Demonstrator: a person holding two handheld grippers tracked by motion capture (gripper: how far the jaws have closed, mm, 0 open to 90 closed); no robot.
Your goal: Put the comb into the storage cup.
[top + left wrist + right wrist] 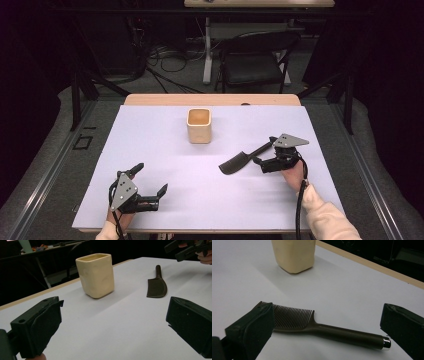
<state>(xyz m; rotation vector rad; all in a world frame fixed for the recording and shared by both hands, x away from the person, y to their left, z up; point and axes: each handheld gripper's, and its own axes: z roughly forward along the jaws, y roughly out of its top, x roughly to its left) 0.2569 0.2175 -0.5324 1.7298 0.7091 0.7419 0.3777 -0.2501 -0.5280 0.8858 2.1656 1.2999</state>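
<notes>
Dark room with a chair [254, 60] and a mess of cables on the floor behind, and up front a table [165, 205] covered in a pale lilac-white sheet with a strip of bare wood along the far edge. Loads of free space on it, since the only things on the sheet are a cup [199, 125] and a comb [243, 159]. The cup is a cream, squarish one standing upright toward the far edge, about mid-width, and from above it looks like there's nothing in it. The comb is dark, lying flat on the near right side of the cup, well apart from it, teeth end pointing back toward the near left and the handle running off to the far right. The right gripper [269, 154] is right at the comb's handle with its jaws spread wide; in the right gripper view the comb [317, 327] lies between the two jaws on the sheet, not pinched by either. The left gripper [150, 181] sits way off on the near left of the cup, close to the front edge, jaws also wide apart and holding nothing, just facing the cup [95, 275].
</notes>
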